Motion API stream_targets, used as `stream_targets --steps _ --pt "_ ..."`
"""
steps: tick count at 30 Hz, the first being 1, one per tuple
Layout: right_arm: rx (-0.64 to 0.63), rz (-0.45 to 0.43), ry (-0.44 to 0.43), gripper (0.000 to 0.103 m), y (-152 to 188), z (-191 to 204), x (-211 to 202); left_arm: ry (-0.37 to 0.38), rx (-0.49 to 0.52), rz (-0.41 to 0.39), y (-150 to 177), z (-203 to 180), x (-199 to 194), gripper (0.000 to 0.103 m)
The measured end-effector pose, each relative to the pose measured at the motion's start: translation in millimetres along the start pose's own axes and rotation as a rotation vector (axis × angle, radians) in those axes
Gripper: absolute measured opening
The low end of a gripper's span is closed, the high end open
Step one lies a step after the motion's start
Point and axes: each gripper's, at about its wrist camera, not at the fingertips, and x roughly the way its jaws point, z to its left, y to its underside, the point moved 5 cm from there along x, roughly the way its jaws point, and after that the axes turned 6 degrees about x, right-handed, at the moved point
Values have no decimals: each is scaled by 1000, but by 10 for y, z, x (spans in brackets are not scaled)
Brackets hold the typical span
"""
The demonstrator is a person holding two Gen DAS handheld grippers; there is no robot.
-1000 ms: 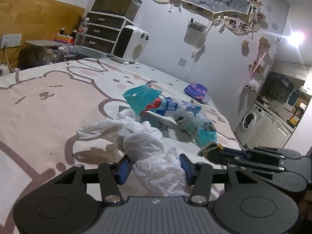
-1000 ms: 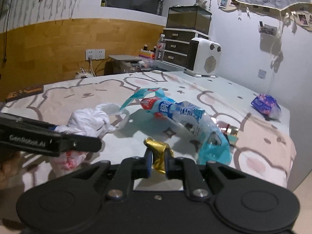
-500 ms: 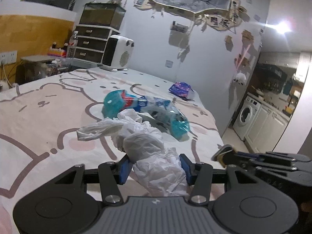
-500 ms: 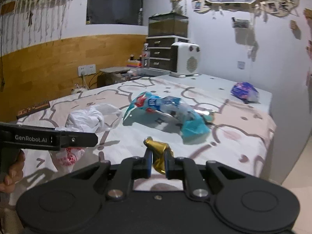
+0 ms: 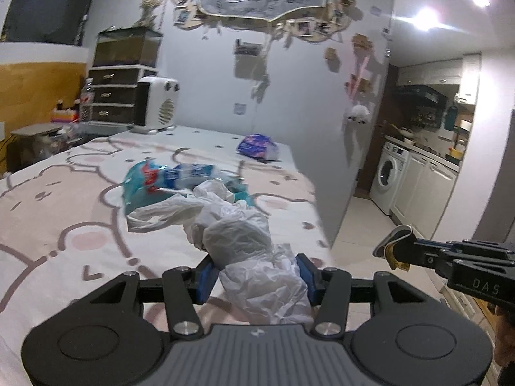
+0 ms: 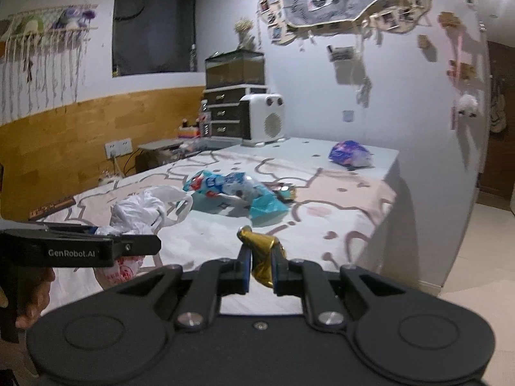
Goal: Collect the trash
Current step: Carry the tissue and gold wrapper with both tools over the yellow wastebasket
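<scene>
Left gripper (image 5: 254, 273): jaws clamped on crumpled white plastic bag (image 5: 238, 234), loose handle trailing forward. Right gripper (image 6: 260, 265): jaws pinched on small crinkled gold foil wrapper (image 6: 264, 251). Both loads lifted clear of pink cartoon-print bed (image 5: 64, 212), near its foot edge, tiled floor (image 5: 360, 222) beyond.

Likely step: carry to a bin, none in view. Keep both grips firm; keep bag's trailing handle off blue-and-red clear snack packaging (image 6: 231, 189) on the bed. Purple packet (image 6: 349, 154) near far edge not yet collected.
</scene>
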Motion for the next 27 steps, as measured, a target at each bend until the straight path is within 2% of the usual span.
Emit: stream_targets --steps 8,18,27 --pt "53 -39 70 13 137 -412 -493 89 71 -2 25 -666 -7 52" --pt "137 -50 188 13 429 -1033 -1036 207 144 35 156 -1491 123 52" --pt "213 -27 248 13 778 -1547 -1300 294 195 123 432 -2130 382 53"
